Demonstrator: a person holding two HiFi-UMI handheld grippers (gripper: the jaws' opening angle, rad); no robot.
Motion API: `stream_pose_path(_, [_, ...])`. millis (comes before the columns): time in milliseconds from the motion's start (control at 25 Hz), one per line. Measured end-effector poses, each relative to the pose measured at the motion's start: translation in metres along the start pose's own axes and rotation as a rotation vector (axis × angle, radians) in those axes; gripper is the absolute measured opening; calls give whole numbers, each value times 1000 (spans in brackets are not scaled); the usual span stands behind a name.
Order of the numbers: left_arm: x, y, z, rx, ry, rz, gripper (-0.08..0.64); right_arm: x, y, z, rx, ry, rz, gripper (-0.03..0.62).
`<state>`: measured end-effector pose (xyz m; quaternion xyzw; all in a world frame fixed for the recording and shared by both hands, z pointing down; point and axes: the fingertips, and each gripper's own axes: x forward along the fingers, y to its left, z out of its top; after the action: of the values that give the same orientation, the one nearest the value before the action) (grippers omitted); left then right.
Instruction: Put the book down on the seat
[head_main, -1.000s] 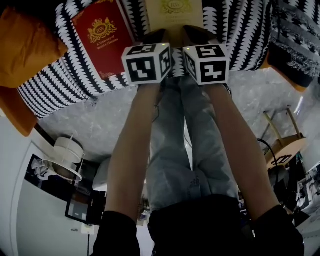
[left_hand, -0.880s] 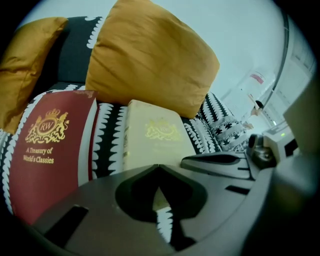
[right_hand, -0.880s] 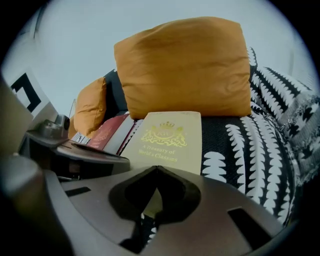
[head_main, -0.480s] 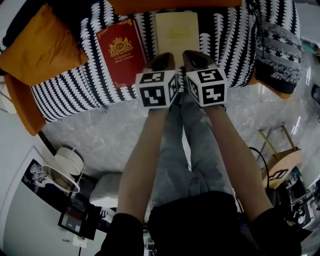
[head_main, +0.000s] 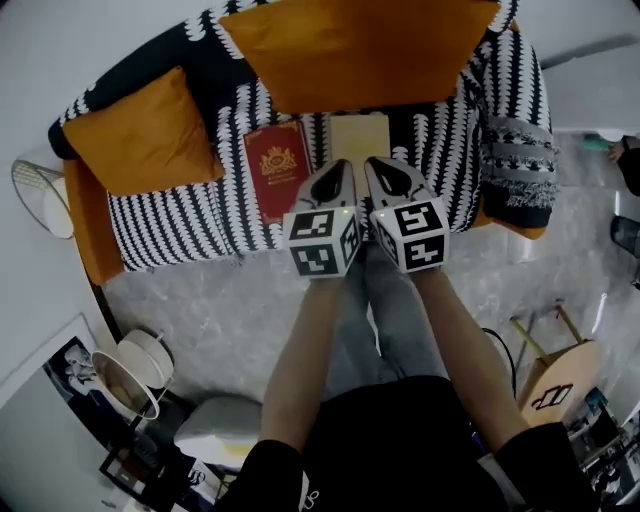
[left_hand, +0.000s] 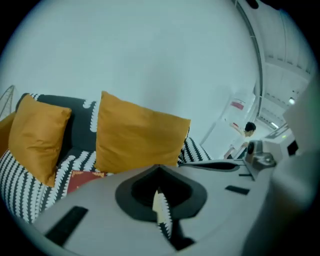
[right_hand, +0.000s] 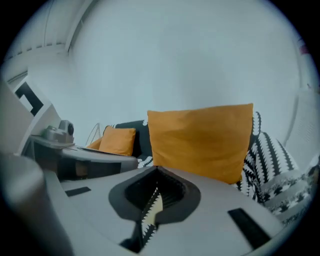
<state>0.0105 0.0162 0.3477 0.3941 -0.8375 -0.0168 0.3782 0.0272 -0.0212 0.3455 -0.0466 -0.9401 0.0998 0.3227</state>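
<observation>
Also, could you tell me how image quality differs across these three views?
Head view: heavy fisheye curves the sofa, dim but sharp; left gripper view: pale washed-out wall, dark corners; right gripper view: large orange cushion fairly crisp, dark corners too.

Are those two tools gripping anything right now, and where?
Nothing is held: the left gripper and right gripper are both shut and empty; the cream book lies on the sofa seat.
</observation>
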Motion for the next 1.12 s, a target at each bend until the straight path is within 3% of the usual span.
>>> stream_pose_path(400, [-88,-56,146,56,-312,13,13,-98,11,159,-65,-326,-9,11])
stream_pose_path(680, [-154,-97,227,138,-506,43,14,-172,26,254,-152,-533,7,11])
stream_pose_path(1120, [-239,-150,329,253,-767,46,14,-261,50,362,-252,-792,46,11])
